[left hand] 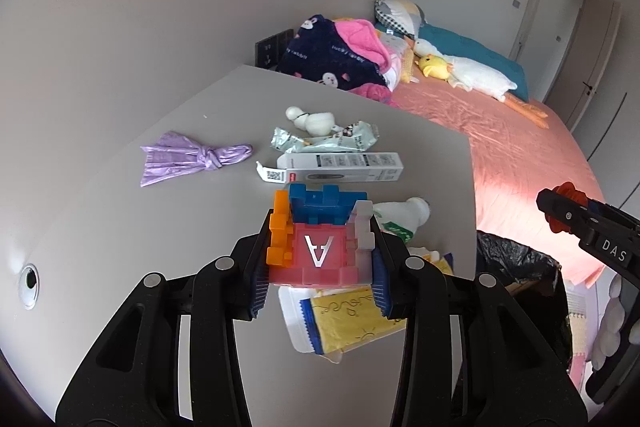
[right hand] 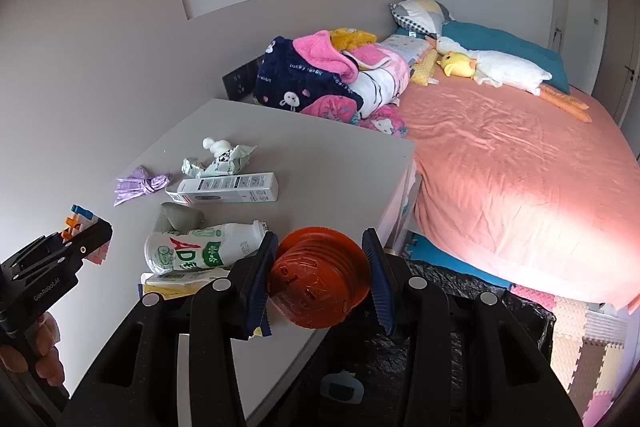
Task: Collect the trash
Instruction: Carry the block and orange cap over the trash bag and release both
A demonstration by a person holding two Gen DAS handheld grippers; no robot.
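Holding an orange pot [right hand: 318, 287], the right hand-held gripper [right hand: 318, 283] hangs just above the black-lined bin [right hand: 480, 291], nearer than the left hand-held gripper [left hand: 320, 259], which clamps a block toy [left hand: 320, 239] over the desk [left hand: 160, 219].

Both wrist views look forward, close over the grey table [left hand: 120, 227], sharing the bed [right hand: 520, 167].

Far table [right hand: 320, 147] half lay bare, passable | middle blocked by white carton [left hand: 340, 167], crumpled wrapper [left hand: 324, 139], purple bag [left hand: 192, 157] | near edge crowded by bottle [right hand: 200, 253], yellow packet [left hand: 352, 319] | bin bag [right hand: 460, 291] gaped beside the edge.
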